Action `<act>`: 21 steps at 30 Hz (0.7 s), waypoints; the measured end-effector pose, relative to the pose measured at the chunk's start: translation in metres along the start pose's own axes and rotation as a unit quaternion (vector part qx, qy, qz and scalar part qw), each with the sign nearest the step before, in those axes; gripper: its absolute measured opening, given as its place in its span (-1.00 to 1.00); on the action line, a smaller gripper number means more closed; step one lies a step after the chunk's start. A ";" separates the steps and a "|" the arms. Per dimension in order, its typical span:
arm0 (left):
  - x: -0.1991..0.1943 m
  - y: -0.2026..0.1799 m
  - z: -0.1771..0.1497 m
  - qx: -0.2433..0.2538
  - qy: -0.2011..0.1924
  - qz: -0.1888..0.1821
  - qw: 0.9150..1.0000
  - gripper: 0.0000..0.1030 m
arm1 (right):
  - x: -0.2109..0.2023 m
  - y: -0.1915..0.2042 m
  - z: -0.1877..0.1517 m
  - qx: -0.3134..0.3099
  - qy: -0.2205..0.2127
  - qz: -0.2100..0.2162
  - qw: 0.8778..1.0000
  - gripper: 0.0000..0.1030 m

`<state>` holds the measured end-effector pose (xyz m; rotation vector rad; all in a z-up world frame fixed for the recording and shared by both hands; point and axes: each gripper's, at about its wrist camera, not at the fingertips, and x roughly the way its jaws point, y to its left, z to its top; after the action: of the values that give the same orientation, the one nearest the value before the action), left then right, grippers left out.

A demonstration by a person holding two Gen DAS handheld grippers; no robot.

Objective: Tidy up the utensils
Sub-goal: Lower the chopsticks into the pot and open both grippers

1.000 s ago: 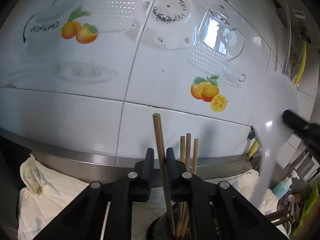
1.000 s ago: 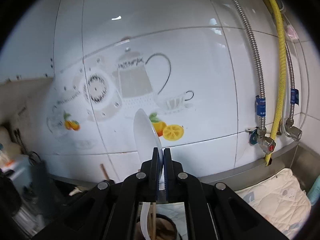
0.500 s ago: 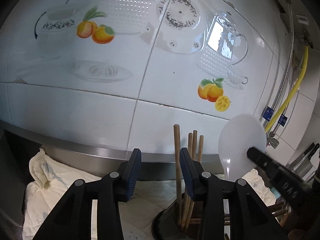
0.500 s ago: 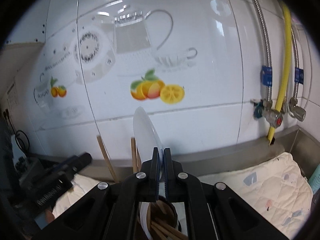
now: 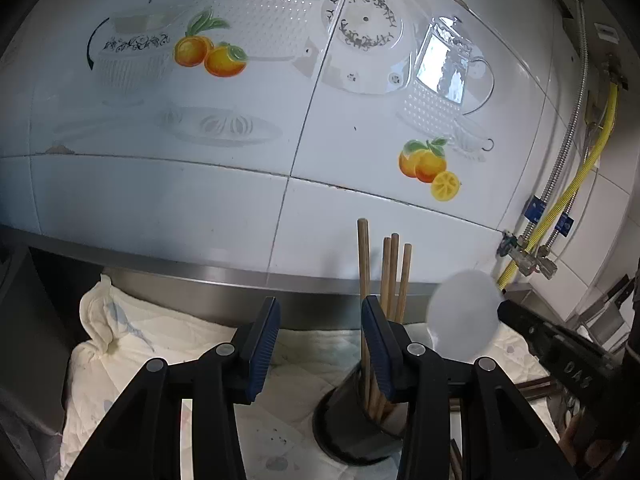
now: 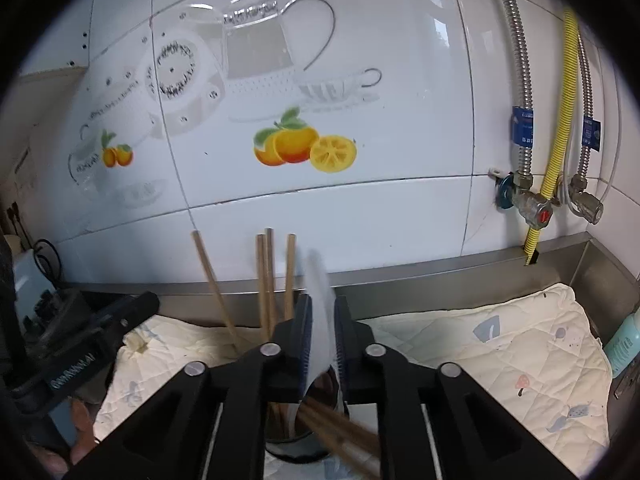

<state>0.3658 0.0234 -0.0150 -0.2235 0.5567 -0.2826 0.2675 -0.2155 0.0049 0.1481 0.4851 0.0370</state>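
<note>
left tool point(image 5: 320, 342): apart, empty, chopsticks point(image 5: 394, 276) beyond | right tool point(image 6: 320, 334): opening, white spoon point(image 6: 320, 312) between jaws, over holder point(image 6: 296, 446)

The wall tiles point(image 5: 200, 208) were glossy white, printed with grey teapots, cups and dishes and with orange fruit and a yellow lemon slice point(image 6: 333, 153) under green leaves. The chopsticks point(image 5: 394, 276) were light brown wood, standing in a black holder point(image 5: 344, 432). The spoon point(image 5: 464, 320) was milky white. The cloth point(image 6: 500, 344) was cream with faint blue and pink motifs. Each claw point(image 5: 320, 344) was black with blue pads point(image 5: 264, 340). One hose point(image 6: 560, 120) was yellow, beside silver ones.
</note>
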 end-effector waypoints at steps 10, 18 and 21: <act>-0.034 -0.017 -0.016 0.007 0.018 0.013 1.000 -0.11 | -0.068 -0.035 -0.002 -0.007 -0.022 0.001 1.000 -0.70; -0.067 -0.045 -0.044 0.021 0.037 0.015 0.999 -0.11 | -0.109 -0.082 -0.041 0.012 0.000 -0.020 1.000 -0.70; -0.073 -0.056 -0.058 0.030 0.053 0.017 0.998 -0.11 | -0.106 -0.095 -0.062 0.018 0.031 -0.019 0.999 -0.70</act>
<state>0.2630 -0.0136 -0.0115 -0.1415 0.6548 -0.2780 0.1450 -0.3091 -0.0148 0.1731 0.5512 -0.0043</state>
